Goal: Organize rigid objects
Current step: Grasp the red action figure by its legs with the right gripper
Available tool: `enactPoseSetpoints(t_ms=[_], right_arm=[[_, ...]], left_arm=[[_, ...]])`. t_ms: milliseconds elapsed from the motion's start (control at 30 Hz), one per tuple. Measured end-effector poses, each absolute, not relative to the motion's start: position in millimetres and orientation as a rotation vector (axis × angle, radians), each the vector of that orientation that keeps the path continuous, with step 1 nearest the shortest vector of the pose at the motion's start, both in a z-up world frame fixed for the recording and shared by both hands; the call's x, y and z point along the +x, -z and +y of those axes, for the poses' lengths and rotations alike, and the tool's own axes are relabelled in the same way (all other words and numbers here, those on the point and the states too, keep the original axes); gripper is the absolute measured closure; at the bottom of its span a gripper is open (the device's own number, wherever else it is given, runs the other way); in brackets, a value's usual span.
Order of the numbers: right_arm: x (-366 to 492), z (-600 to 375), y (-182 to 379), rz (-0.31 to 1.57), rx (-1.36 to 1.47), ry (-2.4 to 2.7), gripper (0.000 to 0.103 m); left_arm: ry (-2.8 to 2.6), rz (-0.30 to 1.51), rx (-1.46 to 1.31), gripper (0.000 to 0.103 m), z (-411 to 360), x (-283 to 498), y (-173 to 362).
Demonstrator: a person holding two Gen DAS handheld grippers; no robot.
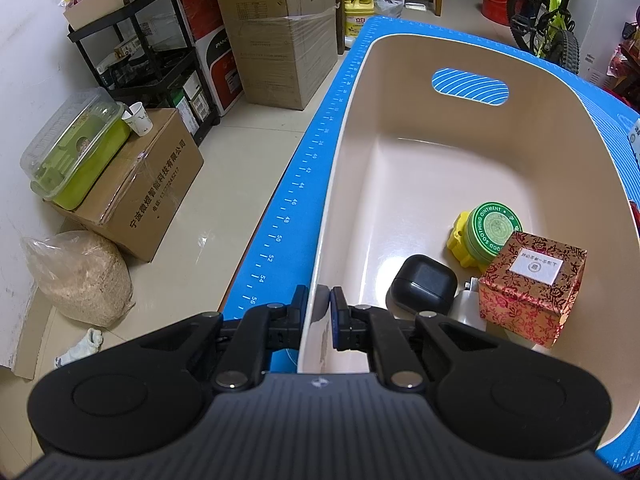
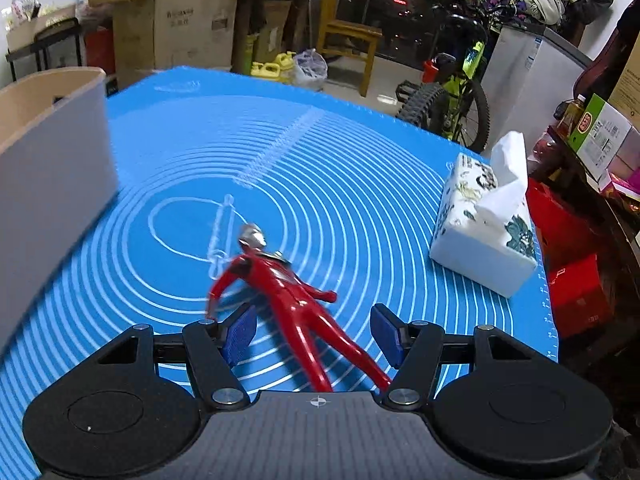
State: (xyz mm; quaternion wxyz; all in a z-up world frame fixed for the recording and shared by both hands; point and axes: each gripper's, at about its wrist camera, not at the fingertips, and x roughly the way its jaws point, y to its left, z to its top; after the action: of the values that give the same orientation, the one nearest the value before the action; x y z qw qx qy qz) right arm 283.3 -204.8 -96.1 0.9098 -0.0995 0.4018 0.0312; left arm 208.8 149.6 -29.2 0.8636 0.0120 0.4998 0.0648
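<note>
A beige plastic bin (image 1: 400,92) stands on the blue mat (image 1: 280,216). My left gripper (image 1: 320,300) is shut on the bin's near rim, one finger inside the wall and one outside. In the bin lie a green ointment tin (image 1: 496,228), a yellow piece (image 1: 462,240), a black case (image 1: 424,284), a red patterned box (image 1: 532,284) and a small white item (image 1: 466,304). In the right wrist view a red and silver toy figure (image 2: 288,280) lies on its back on the mat (image 2: 360,168). My right gripper (image 2: 314,322) is open, its pads either side of the figure's legs without touching them.
A white tissue box (image 2: 484,232) sits at the mat's right edge. The bin's grey outer wall (image 2: 52,184) rises at the left of the right wrist view. Cardboard boxes (image 1: 132,204), a black cart (image 1: 152,52) and a bicycle (image 2: 448,96) stand on the floor around the table.
</note>
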Motion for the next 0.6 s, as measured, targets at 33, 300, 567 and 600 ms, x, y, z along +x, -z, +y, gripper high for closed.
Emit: enactPoseSetpoints(t_ms=[33,300,567,600], right_arm=[[286.7,-205.5,100.1,0.833,-0.204,-0.063,0.033],[304.9,-214.4,112.2,0.860,-0.072,-0.100,0.042],[300.0,-201.3,106.8,0.894,-0.093,-0.131,0.056],[295.4,-199.1,105.8,0.881,-0.095,-0.131,0.056]], left_arm=[[-0.137,1.048,0.026,0.090,149.4,209.0,29.4],[-0.136,1.048,0.030,0.090,148.3,209.1,30.7],[-0.137,1.047,0.029,0.089,148.8,209.3,30.9],[-0.137,1.048,0.030,0.089,148.8,209.4,30.9]])
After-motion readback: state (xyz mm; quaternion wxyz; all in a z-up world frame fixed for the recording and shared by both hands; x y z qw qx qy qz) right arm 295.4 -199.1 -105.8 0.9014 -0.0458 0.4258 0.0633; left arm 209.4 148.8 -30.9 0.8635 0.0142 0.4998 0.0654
